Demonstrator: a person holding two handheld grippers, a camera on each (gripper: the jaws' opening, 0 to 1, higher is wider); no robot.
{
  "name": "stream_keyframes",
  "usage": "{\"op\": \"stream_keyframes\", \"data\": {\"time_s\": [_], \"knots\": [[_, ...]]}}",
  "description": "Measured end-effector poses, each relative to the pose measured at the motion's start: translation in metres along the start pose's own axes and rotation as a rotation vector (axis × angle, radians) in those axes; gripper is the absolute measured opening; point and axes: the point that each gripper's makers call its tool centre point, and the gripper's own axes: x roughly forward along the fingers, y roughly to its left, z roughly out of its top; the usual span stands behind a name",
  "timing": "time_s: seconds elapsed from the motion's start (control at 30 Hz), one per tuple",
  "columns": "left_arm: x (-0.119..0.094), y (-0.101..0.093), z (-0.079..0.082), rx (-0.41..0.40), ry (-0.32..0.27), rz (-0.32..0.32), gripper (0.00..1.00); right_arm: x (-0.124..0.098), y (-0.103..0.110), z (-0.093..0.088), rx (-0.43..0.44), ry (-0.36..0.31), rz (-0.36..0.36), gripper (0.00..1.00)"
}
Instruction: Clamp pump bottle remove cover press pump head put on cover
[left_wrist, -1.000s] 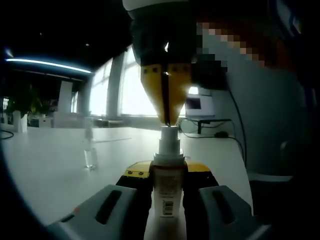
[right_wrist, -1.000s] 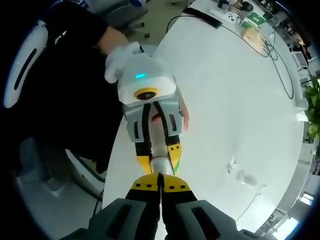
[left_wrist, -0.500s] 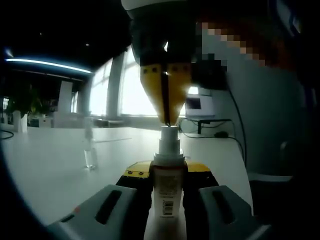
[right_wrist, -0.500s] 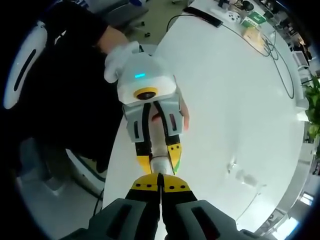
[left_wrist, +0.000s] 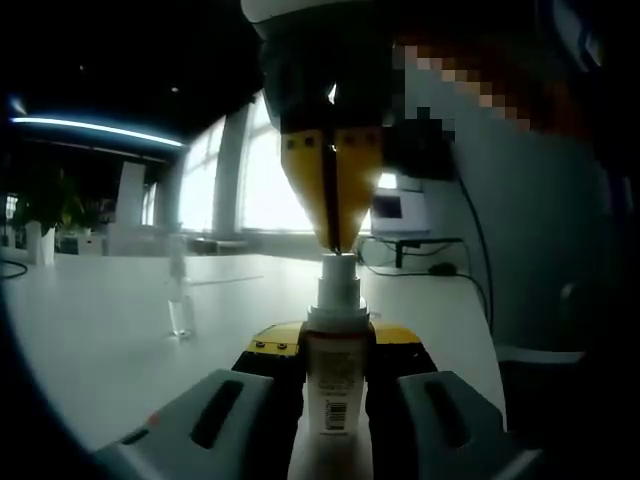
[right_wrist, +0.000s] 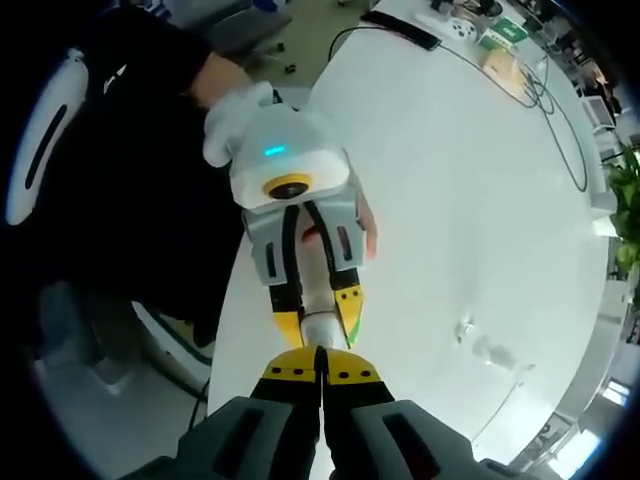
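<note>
While the pump bottle (left_wrist: 334, 375) is clamped upright between the left gripper (left_wrist: 334, 345) jaws above the white tabletop (left_wrist: 100, 340), its pump head (left_wrist: 339, 272) is met from above by the closed right gripper (left_wrist: 335, 235), with the clear cover (left_wrist: 179, 300) standing well apart.

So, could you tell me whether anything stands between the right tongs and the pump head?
Nothing visible does: the right tongs, shut, sit directly atop the pump head of the pump bottle clamped by the left tongs.
</note>
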Motion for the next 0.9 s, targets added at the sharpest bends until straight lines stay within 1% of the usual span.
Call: {"op": "stream_keyframes", "data": {"time_s": [0.17, 0.27, 0.47, 0.67, 0.9], "knots": [[-0.0002, -0.0010, 0.0002, 0.000, 0.001, 0.001, 0.14, 0.0059, 0.0008, 0.0015, -0.007, 0.011, -0.002, 0.00], [-0.0002, -0.0009, 0.0003, 0.000, 0.001, 0.001, 0.14, 0.0042, 0.0011, 0.0008, -0.004, 0.009, -0.004, 0.00], [0.0000, -0.0010, 0.0003, 0.000, 0.001, 0.000, 0.14, -0.0008, 0.0012, -0.0003, -0.031, 0.001, -0.014, 0.00], [0.0001, -0.0011, 0.0003, 0.000, 0.001, -0.001, 0.14, -0.0018, 0.0005, -0.0006, -0.010, -0.028, -0.006, 0.00], [0.0003, -0.0012, 0.0002, 0.000, 0.001, -0.001, 0.14, -0.0012, 0.0008, 0.0001, -0.003, -0.026, 0.002, 0.00]]}}
